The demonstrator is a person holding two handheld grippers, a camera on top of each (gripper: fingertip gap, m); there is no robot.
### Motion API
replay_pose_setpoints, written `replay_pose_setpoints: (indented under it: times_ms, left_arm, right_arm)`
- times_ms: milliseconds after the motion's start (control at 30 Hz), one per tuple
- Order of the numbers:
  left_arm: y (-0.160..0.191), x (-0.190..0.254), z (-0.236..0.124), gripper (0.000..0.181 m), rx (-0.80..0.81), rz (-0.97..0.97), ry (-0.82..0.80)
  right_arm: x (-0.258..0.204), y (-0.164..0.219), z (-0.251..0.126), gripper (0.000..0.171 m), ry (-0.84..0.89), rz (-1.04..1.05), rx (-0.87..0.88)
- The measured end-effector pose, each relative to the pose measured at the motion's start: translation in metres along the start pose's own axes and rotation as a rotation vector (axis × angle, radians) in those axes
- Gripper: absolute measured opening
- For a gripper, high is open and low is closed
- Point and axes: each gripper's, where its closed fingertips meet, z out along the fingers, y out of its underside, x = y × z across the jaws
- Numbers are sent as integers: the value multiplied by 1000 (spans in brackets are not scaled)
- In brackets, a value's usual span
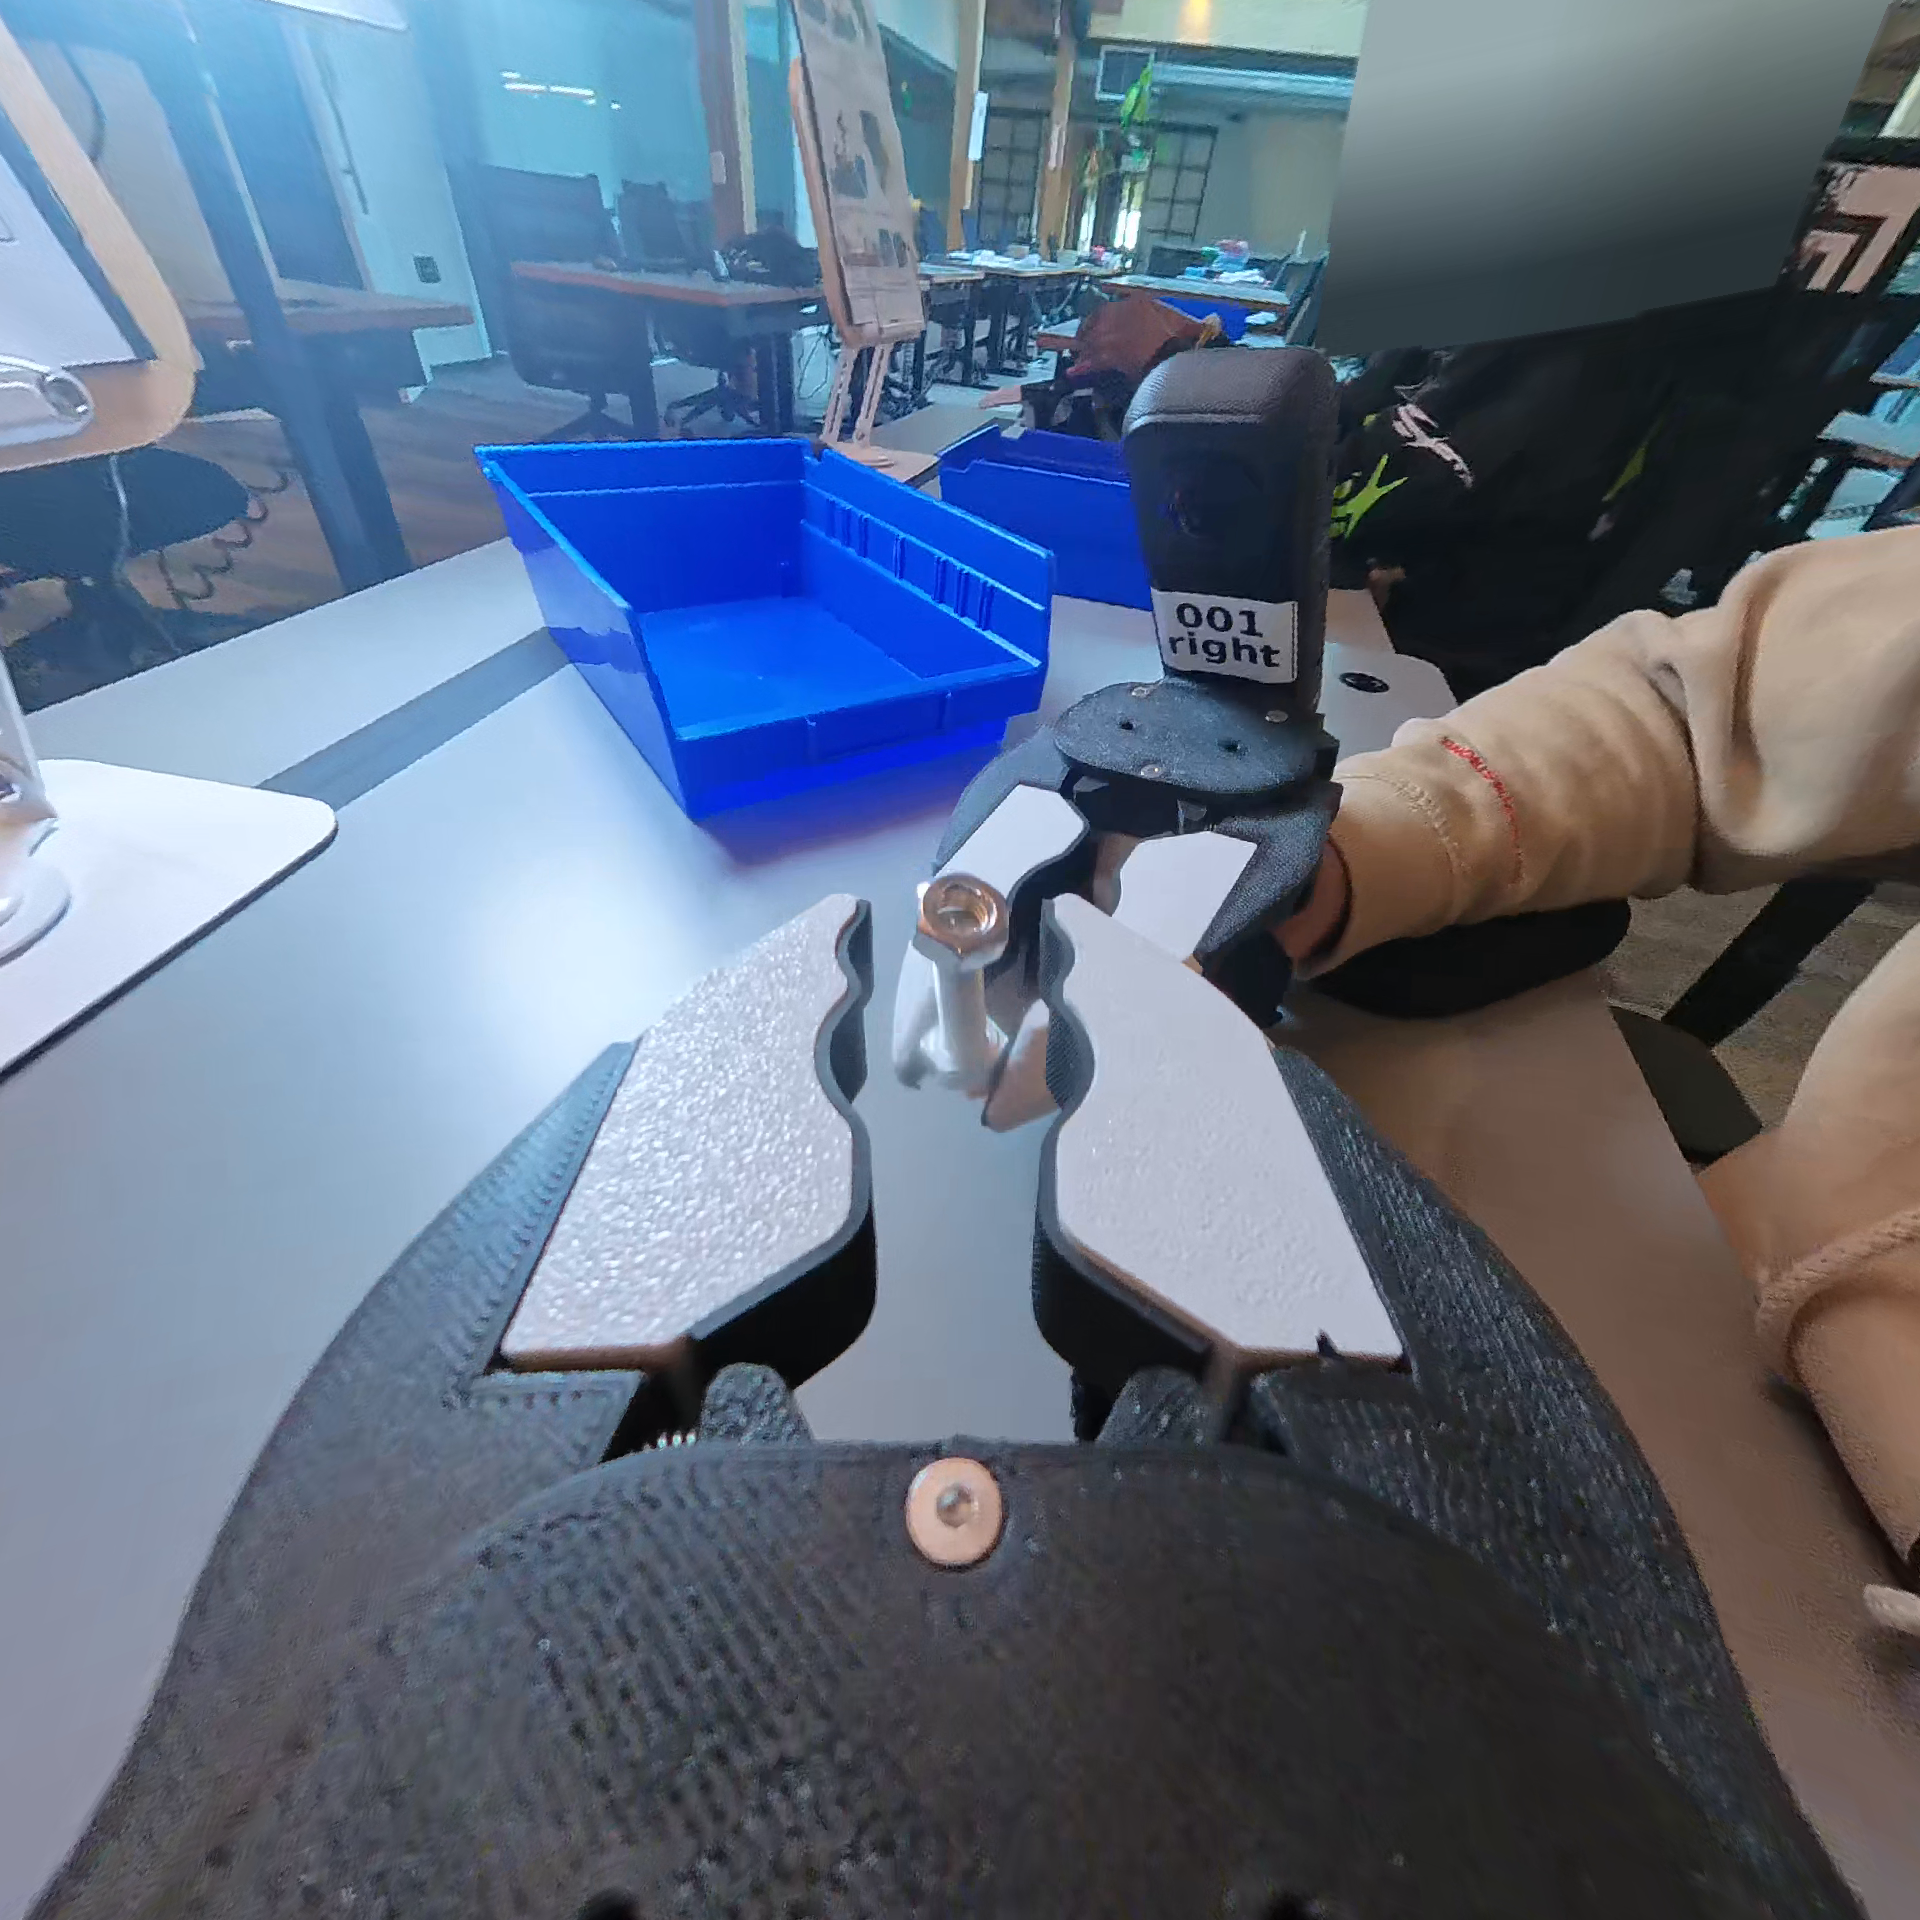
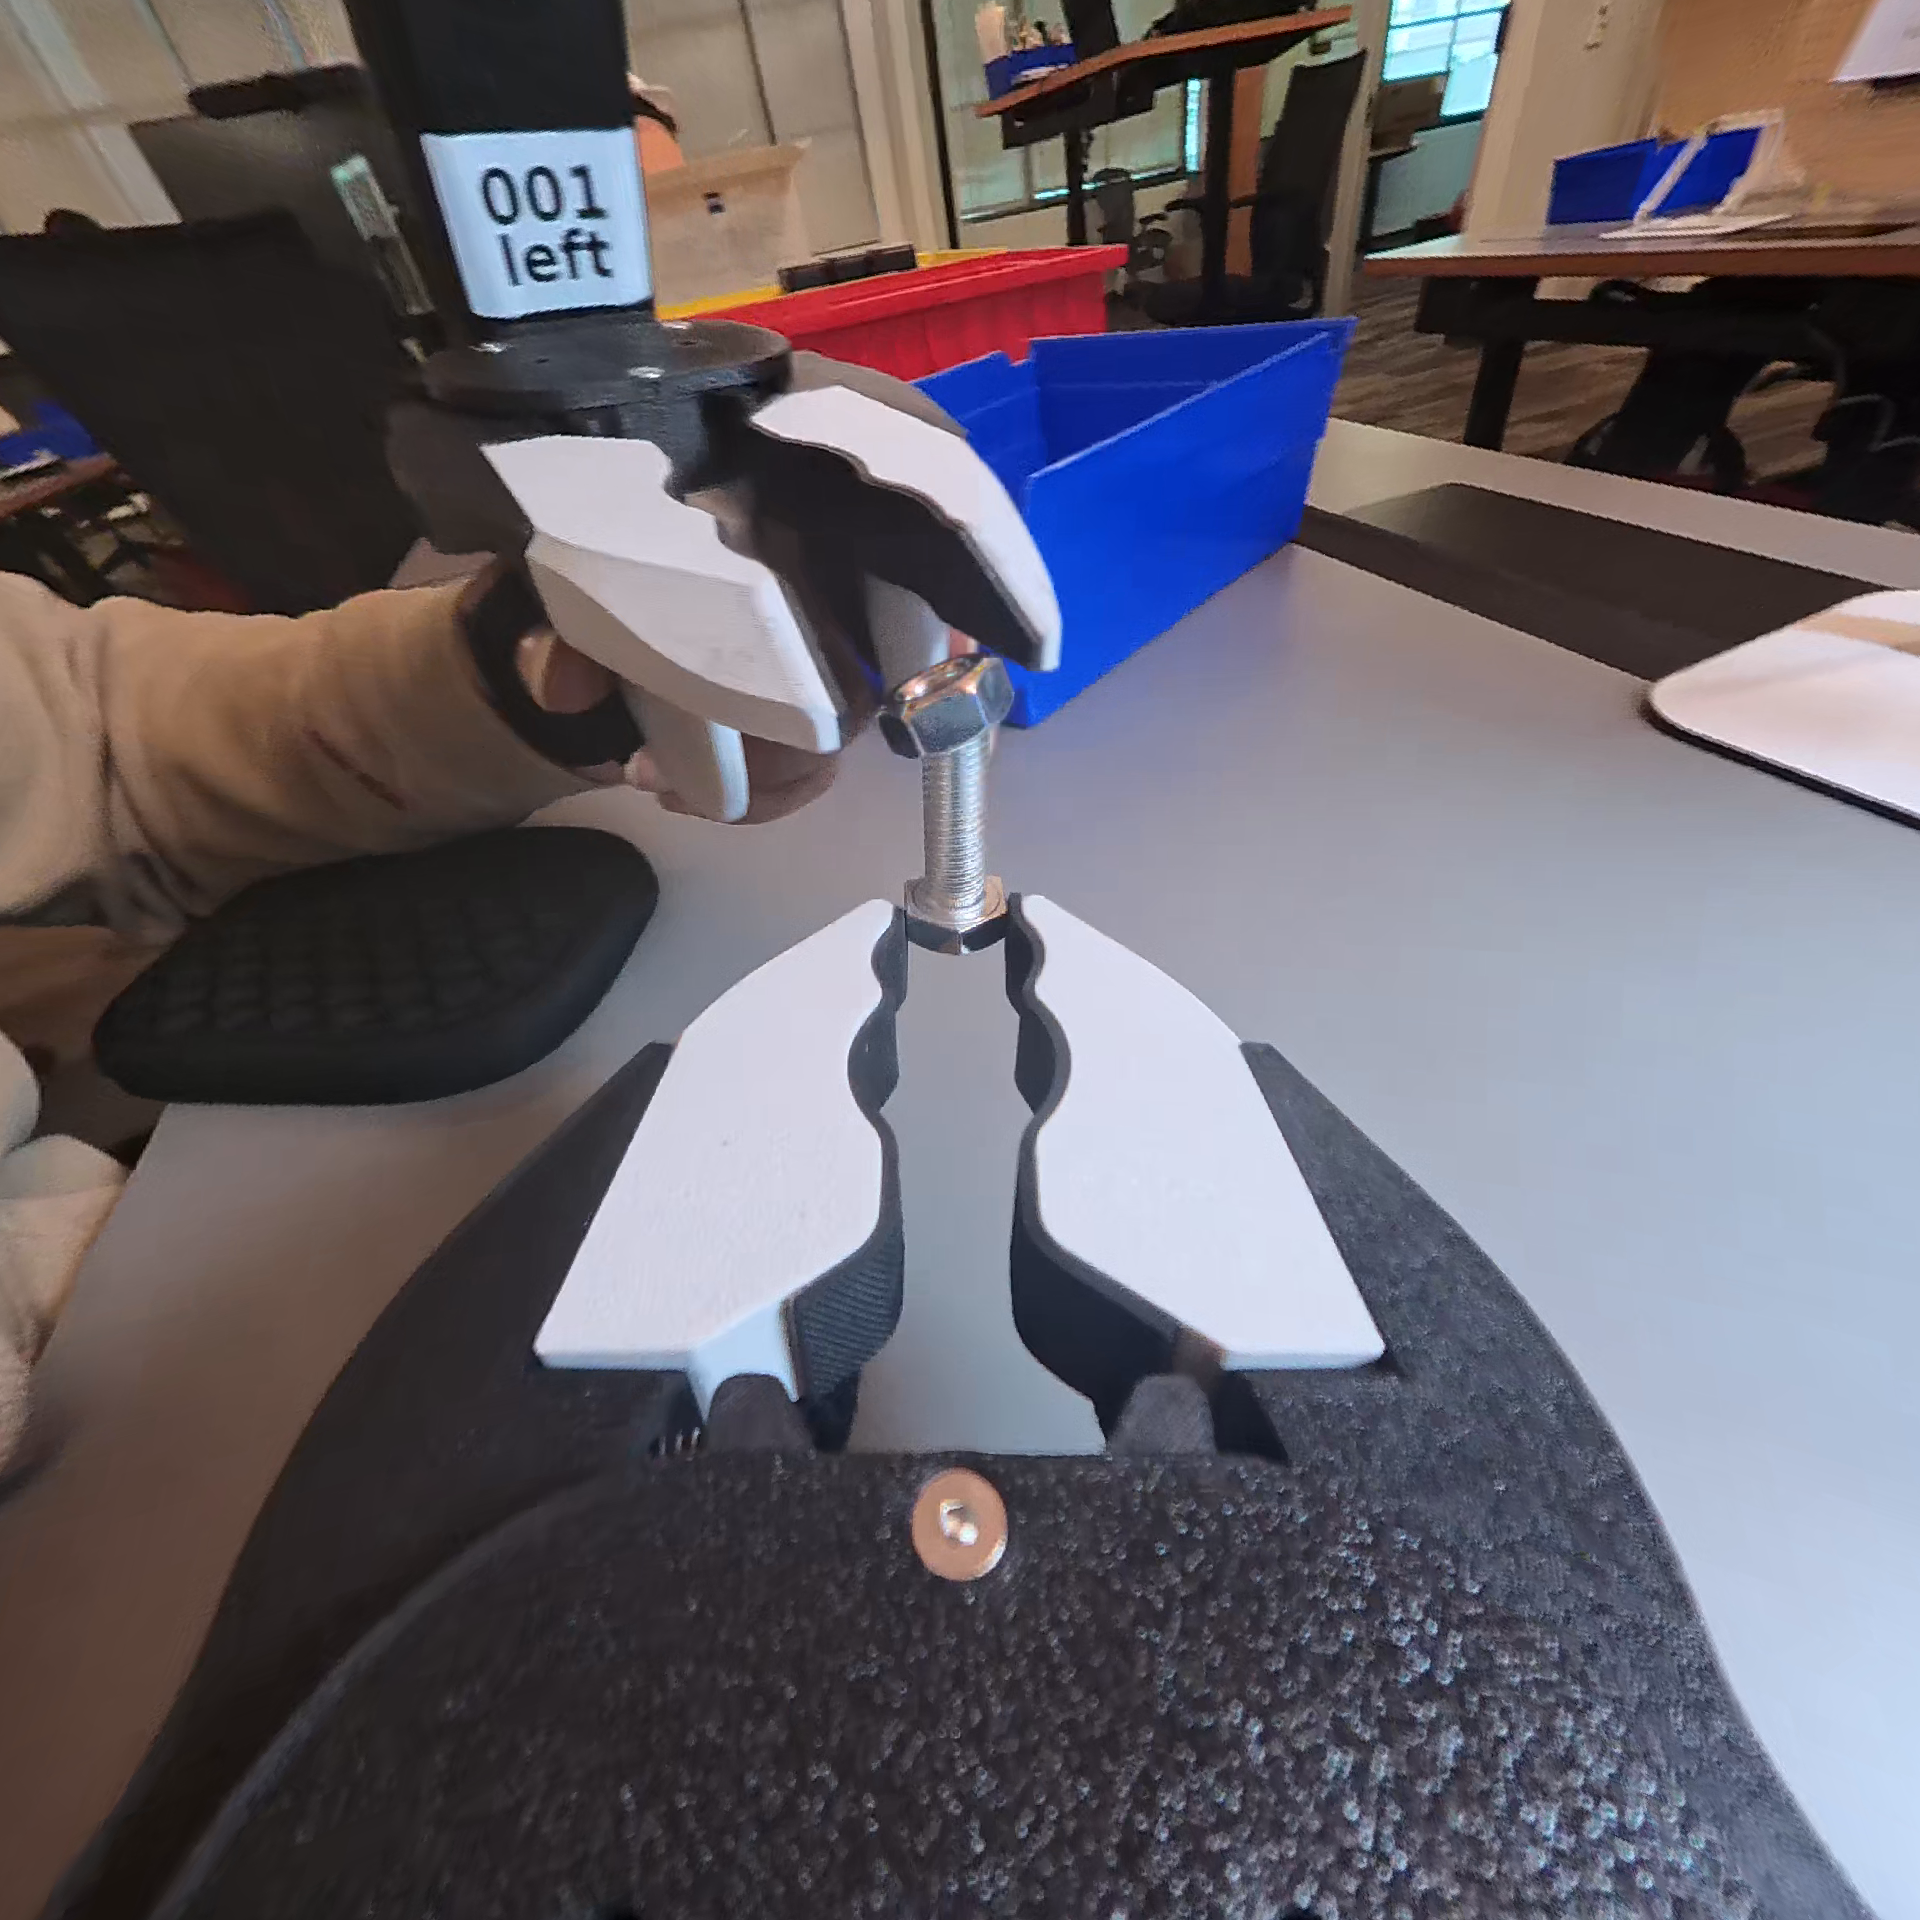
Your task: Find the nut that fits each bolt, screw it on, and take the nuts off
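Where the right wrist view looks along its own fingers, the right gripper [image 2: 951,920] is clamped on the bolt's [image 2: 954,831] hex head, shank pointing away with a nut [image 2: 948,707] at its tip. The left gripper [image 2: 940,686] stands parted around that nut. Only the left wrist view shows the blue bin [image 1: 769,592] is bare inside.

shiny threaded metal bolt [image 2: 954,831] and nut [image 2: 948,707]; glossy blue plastic bin [image 1: 790,613]; matt grey table [image 1: 416,1039].
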Motion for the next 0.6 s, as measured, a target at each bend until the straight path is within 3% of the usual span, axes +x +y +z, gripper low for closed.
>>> replay_pose_setpoints:
  times_ms: [133,367,600]
  left_arm:
    - [-1,10,1,21,5,88,21]
    - [-15,26,-6,26,98,138,103]
    - [-10,29,-6,20,72,196,101]
  right_arm:
    - [-11,-4,0,18,-59,-2,23]
    - [-26,-13,-4,18,-176,56,79]
    - [-36,-12,-5,18,-244,80,72]
